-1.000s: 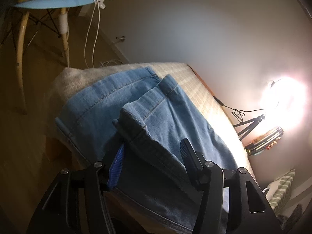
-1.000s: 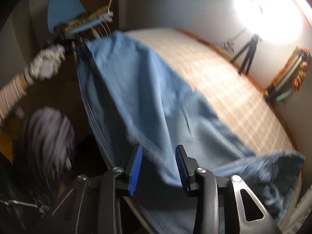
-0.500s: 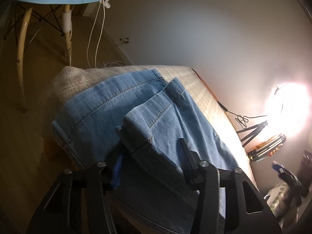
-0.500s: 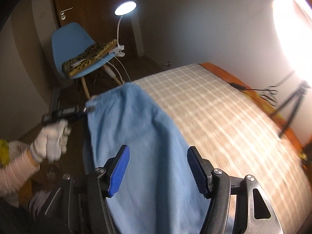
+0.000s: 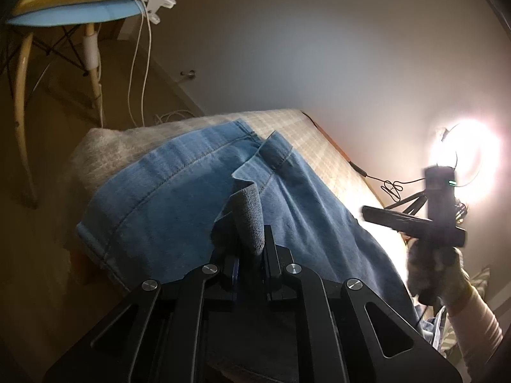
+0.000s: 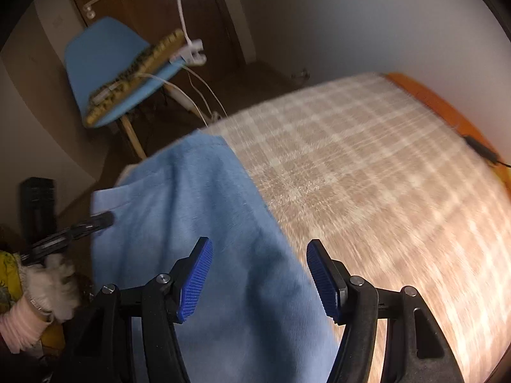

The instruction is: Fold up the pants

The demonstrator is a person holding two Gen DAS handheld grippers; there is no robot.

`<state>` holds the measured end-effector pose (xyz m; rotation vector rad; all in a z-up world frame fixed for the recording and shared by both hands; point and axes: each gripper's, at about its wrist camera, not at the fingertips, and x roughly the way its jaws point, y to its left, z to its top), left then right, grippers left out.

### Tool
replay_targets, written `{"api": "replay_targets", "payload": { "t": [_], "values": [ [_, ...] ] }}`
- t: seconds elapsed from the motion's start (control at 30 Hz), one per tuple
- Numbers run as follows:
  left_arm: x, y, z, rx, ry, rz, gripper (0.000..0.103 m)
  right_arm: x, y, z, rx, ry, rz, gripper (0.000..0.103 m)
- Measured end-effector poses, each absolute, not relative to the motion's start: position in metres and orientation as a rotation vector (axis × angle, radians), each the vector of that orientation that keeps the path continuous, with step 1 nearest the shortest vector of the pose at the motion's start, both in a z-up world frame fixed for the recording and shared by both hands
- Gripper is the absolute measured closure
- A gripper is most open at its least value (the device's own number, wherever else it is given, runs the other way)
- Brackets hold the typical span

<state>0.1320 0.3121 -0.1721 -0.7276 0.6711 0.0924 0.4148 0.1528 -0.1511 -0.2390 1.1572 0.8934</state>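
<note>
Light blue denim pants (image 5: 179, 198) lie along the near edge of a bed with a beige checked cover (image 6: 367, 166). My left gripper (image 5: 250, 252) is shut on a fold of the pants' hem, which sticks up between the fingers. My right gripper (image 6: 258, 274) is open and empty, held above the pants (image 6: 204, 223); it also shows from outside in the left wrist view (image 5: 415, 220), at the right. The left gripper shows in the right wrist view (image 6: 70, 229) at the pants' left edge.
A blue chair (image 6: 108, 63) with a patterned cushion and a clip lamp (image 6: 188, 51) stands beyond the bed corner. White cables (image 5: 140, 73) hang from it. A bright ring light on a tripod (image 5: 463, 159) stands by the wall behind the bed.
My left gripper has shut on the pants' hem fold. My right gripper has let go of the pants, opened wide and lifted away over the bed.
</note>
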Motion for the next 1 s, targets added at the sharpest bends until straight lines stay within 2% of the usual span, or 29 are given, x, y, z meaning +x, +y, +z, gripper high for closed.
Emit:
{"api": "replay_targets", "payload": {
  "t": [0.07, 0.1, 0.13, 0.17, 0.2, 0.23, 0.3, 0.53, 0.77, 0.87, 1.0],
  "values": [
    [0.133, 0.312, -0.171, -0.727, 0.671, 0.104, 0.089, 0.422, 0.160, -0.166, -0.227, 1.203, 0.905, 0.039],
    [0.135, 0.313, -0.173, -0.736, 0.678, 0.111, 0.079, 0.424, 0.161, -0.169, -0.220, 1.201, 0.910, 0.040],
    [0.137, 0.313, -0.175, -0.746, 0.679, 0.107, 0.079, 0.423, 0.162, -0.167, -0.207, 1.180, 0.923, 0.043],
    [0.139, 0.313, -0.177, -0.752, 0.679, 0.106, 0.079, 0.424, 0.164, -0.169, -0.179, 1.203, 0.951, 0.064],
    [0.141, 0.312, -0.178, -0.751, 0.675, 0.104, 0.081, 0.424, 0.166, -0.170, -0.165, 1.221, 0.961, 0.079],
    [0.142, 0.310, -0.177, -0.745, 0.670, 0.106, 0.082, 0.422, 0.169, -0.169, -0.179, 1.216, 0.962, 0.082],
    [0.142, 0.306, -0.174, -0.723, 0.659, 0.108, 0.097, 0.411, 0.175, -0.164, -0.249, 1.185, 0.982, 0.098],
    [0.123, 0.310, -0.151, -0.707, 0.574, 0.092, 0.097, 0.385, 0.186, -0.111, -0.303, 1.018, 0.975, 0.101],
    [0.094, 0.346, -0.140, -0.745, 0.506, 0.150, 0.097, 0.379, 0.222, -0.076, -0.318, 0.923, 1.004, 0.101],
    [0.090, 0.358, -0.151, -0.780, 0.527, 0.161, 0.097, 0.380, 0.232, -0.085, -0.299, 0.931, 1.001, 0.101],
    [0.095, 0.360, -0.189, -0.825, 0.644, 0.162, 0.097, 0.388, 0.236, -0.133, -0.355, 1.085, 0.967, 0.099]
  ]
}}
